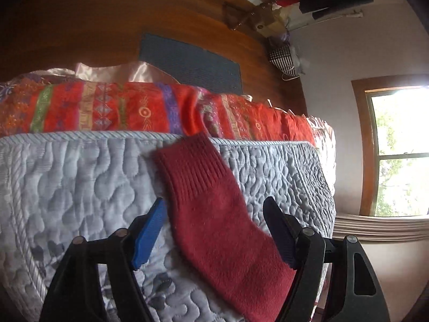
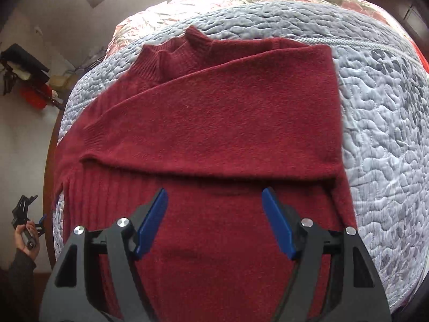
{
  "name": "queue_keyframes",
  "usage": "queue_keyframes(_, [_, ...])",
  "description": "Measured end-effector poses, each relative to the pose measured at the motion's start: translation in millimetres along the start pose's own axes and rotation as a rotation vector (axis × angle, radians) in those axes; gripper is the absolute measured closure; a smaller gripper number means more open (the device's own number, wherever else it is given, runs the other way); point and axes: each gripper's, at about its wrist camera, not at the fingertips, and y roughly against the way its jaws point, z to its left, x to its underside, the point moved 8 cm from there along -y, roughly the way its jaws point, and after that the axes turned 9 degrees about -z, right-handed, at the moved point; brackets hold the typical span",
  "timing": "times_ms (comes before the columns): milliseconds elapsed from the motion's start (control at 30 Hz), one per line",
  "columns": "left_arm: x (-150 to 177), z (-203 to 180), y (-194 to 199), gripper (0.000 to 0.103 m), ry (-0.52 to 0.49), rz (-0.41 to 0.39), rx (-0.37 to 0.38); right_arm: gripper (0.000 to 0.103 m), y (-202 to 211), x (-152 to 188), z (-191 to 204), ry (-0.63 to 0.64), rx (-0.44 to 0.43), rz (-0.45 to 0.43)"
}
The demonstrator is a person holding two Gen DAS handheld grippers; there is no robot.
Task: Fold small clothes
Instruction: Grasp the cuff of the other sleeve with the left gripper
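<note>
Blue pads stand wide apart on both tools, and neither is gripping anything: the right gripper [image 2: 214, 217] hangs with its jaws spread above the ribbed hem of the dark red sweater [image 2: 214, 112], and the left gripper [image 1: 214, 230] has its jaws spread on either side of the red sleeve [image 1: 211, 204], which hangs off the sweater's left side over the edge of the quilted grey bedspread [image 1: 80, 177]. The sweater itself lies flat on that bedspread, collar away from the hem, with its other sleeve already laid slantwise across the chest. My worry is the hanging sleeve. If the left jaws close too far down its cuff, I'd expect the thick knit to drag and pull the sweater's body sideways, spoiling the fold that is already there. If they pinch only a thin bit, the fuzzy wool may slip out on the lift. From the sweater's hem, the right jaws could easily catch just the top layer, or the bedspread under it, and rumple both.
</note>
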Motion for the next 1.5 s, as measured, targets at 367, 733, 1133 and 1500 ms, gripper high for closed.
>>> queue_keyframes(367, [-12, 20, -48, 0.080, -0.065, 0.030, -0.135, 0.030, -6, 25, 42, 0.050, -0.039, 0.055])
queue_keyframes(733, [-9, -75, 28, 0.094, -0.260, -0.104, 0.016, 0.030, 15, 24, 55, 0.047, -0.087, 0.036])
queue_keyframes(1133, [218, -329, 167, 0.094, -0.900, -0.158, 0.416, 0.028, 64, 8, 10, -0.107, -0.133, -0.032])
queue_keyframes(1500, [495, -328, 71, 0.094, -1.273, 0.146, 0.422, 0.021, 63, -5, -48, -0.285, -0.239, 0.035])
